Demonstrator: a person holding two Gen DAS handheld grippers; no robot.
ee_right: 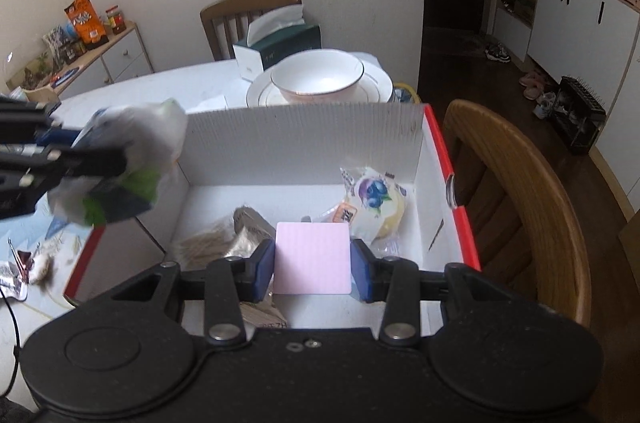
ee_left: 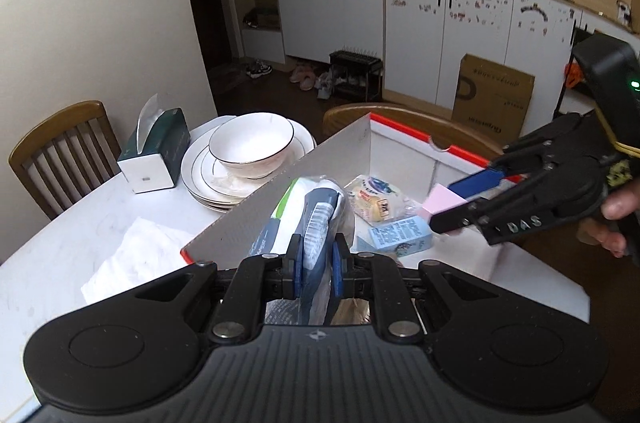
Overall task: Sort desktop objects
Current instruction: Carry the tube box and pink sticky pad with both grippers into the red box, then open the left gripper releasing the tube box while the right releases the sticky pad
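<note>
A white cardboard box (ee_left: 248, 219) (ee_right: 304, 139) with red edges stands on the white table. My left gripper (ee_left: 316, 263) is shut on a crumpled blue, white and green plastic packet (ee_left: 316, 223) and holds it over the box's near wall; the packet also shows in the right wrist view (ee_right: 132, 159). My right gripper (ee_right: 313, 269) is shut on a pink block (ee_right: 313, 259) (ee_left: 444, 201) held above the box. Inside lie a blueberry snack packet (ee_right: 376, 199) (ee_left: 376, 199), a light-blue carton (ee_left: 400, 235) and a brown packet (ee_right: 224, 243).
Stacked white plates with a bowl (ee_left: 252, 143) (ee_right: 320, 75) and a green tissue box (ee_left: 160, 147) (ee_right: 280, 47) stand beyond the box. A crumpled tissue (ee_left: 132, 259) lies on the table. Wooden chairs (ee_left: 60, 151) (ee_right: 520, 207) flank the table. Small clutter (ee_right: 24, 271) lies left.
</note>
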